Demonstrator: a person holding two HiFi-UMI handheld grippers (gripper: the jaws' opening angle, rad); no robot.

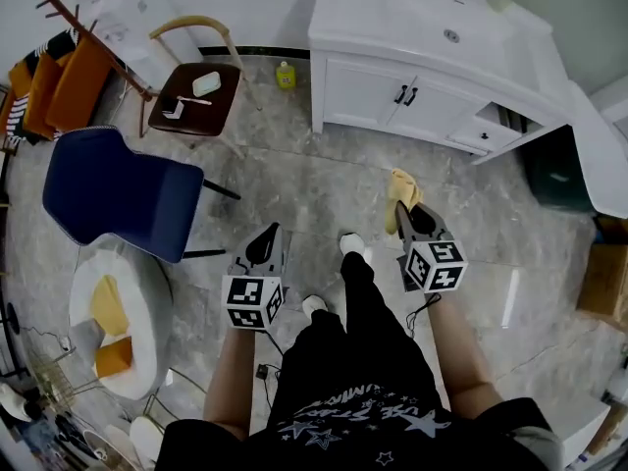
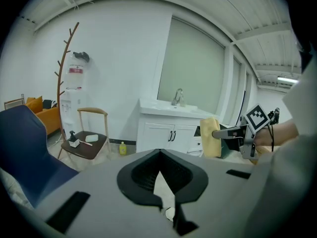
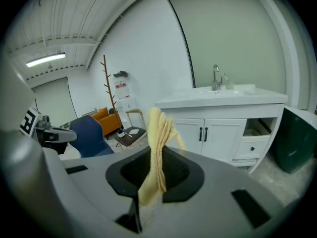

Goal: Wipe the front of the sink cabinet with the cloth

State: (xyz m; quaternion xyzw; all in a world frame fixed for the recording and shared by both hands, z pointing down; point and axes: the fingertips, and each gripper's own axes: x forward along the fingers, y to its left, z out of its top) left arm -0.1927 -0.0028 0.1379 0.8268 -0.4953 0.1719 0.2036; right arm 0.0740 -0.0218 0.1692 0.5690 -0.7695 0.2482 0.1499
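A bunched yellow towelling cloth (image 3: 157, 133) was gripped in the closed jaws of the right gripper (image 1: 406, 212), well apart from the white sink cabinet (image 1: 365, 91). The left gripper (image 1: 272, 234) was shut on nothing. The thinly pinched cloth could be dragged loose, or snagged on the black door handles (image 1: 405, 95)

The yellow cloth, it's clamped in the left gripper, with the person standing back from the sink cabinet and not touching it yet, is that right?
Not quite: the cloth is clamped in the right gripper, not the left. The right gripper view shows it pinched between those jaws, while the left gripper holds nothing. The rest is right: the sink cabinet stands a way off, untouched.
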